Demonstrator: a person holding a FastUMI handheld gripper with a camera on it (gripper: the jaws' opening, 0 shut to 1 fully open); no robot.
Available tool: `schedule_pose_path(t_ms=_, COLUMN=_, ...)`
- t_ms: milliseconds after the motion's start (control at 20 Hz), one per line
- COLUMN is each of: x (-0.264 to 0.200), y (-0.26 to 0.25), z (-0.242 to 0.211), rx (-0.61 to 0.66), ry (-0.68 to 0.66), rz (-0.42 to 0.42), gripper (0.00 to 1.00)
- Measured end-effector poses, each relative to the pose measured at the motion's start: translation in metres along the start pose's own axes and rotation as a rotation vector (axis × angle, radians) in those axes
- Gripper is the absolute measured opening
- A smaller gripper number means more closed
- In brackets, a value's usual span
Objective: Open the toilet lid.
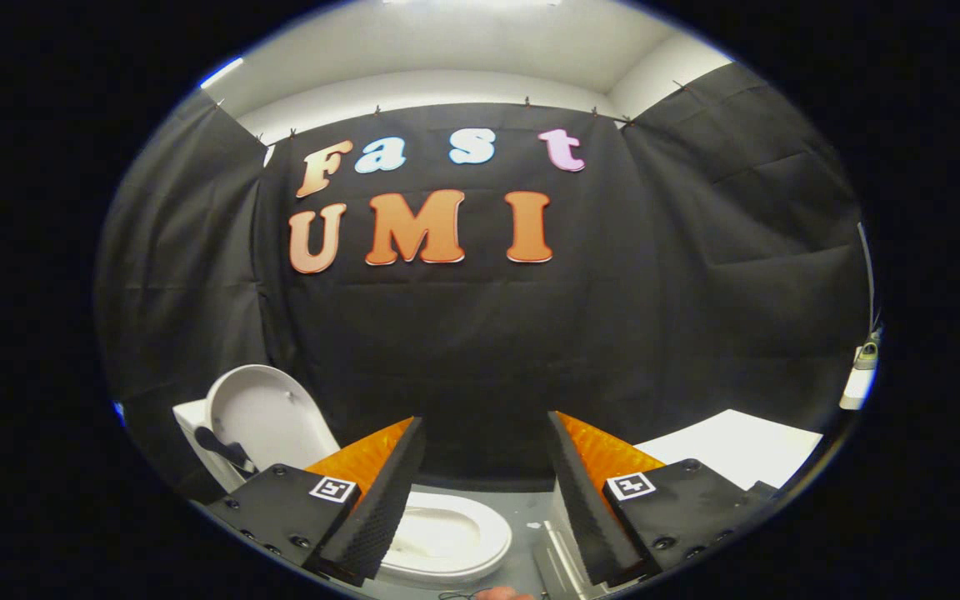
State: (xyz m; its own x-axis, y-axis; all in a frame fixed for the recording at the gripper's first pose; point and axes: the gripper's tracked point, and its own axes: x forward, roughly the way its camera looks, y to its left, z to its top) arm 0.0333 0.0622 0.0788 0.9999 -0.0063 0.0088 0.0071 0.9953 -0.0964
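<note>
The toilet lid [267, 417] already stands upright against the tank, behind the open toilet bowl [447, 537]. The tongs [484, 492] are spread wide and empty, raised above the bowl. Judging from this, a careless sweep back toward the lid could knock it shut again.

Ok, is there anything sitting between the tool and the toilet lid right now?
Nothing visible does. The toilet lid already stands raised above the bowl, beyond the left finger, and the tool is open, holding nothing.
</note>
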Motion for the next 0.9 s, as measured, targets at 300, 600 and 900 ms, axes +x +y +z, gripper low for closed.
schedule_pose_path(t_ms=300, x=-0.024, y=-0.052, z=-0.042, rx=-0.005, ry=-0.014, rz=-0.077, gripper=0.95)
schedule_pose_path(t_ms=600, x=-0.019, y=-0.075, z=-0.070, rx=0.003, ry=0.028, rz=-0.131, gripper=0.95)
schedule_pose_path(t_ms=900, x=-0.019, y=-0.063, z=-0.073, rx=-0.017, ry=0.040, rz=-0.116, gripper=0.95)
